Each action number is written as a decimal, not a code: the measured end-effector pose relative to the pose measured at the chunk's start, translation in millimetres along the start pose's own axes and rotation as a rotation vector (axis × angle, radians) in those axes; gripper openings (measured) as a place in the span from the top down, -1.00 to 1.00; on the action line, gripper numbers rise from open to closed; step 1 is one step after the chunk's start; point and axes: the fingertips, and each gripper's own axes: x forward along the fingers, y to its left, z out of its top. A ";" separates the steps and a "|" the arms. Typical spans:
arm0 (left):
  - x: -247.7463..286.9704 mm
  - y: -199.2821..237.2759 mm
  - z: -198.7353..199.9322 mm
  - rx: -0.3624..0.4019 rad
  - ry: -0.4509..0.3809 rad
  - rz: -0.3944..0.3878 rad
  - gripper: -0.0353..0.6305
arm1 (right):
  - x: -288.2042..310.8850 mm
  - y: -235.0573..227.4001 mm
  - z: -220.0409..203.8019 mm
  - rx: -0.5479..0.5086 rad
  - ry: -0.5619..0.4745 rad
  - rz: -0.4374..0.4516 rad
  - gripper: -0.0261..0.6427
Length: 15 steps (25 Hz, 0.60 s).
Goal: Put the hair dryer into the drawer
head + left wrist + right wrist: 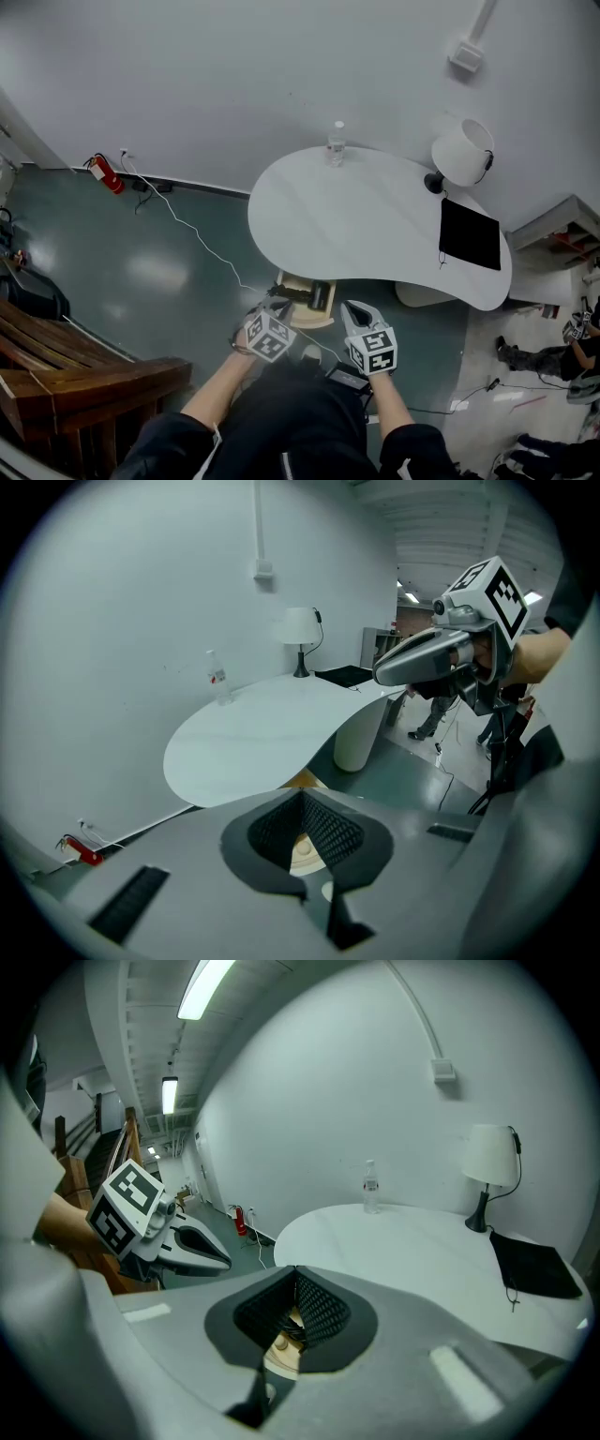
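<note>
Your left tool and right tool hang side by side just in front of you in the head view. Both have their jaws pressed together with nothing in them. They are above the open drawer of pale wood that juts out from under the white worktop. The black hair dryer lies in that drawer, apart from both tools. On the worktop stand 1 water bottle, 1 lamp and 1 black pad. In the left gripper view your jaws meet tip to tip, with only pale wood showing below them, and the right tool shows at upper right. In the right gripper view the jaws are likewise closed and empty. Pale wood and something dark show beneath them, and the left tool sits at the left.
</note>
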 end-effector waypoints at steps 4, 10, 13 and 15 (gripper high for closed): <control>-0.4 -2.6 0.5 0.009 -0.010 0.007 0.85 | -1.0 1.3 1.0 -0.013 0.003 0.002 0.91; 0.0 -4.2 -1.4 0.002 -0.010 0.010 0.85 | 0.1 -0.3 -2.0 -0.020 0.020 0.012 0.91; 1.2 -3.8 -2.1 0.000 -0.006 0.010 0.85 | 0.9 -0.8 0.0 -0.021 0.019 0.016 0.91; 2.2 -4.2 -3.0 -0.002 -0.003 0.009 0.85 | 1.2 -0.3 1.0 -0.025 0.018 0.019 0.91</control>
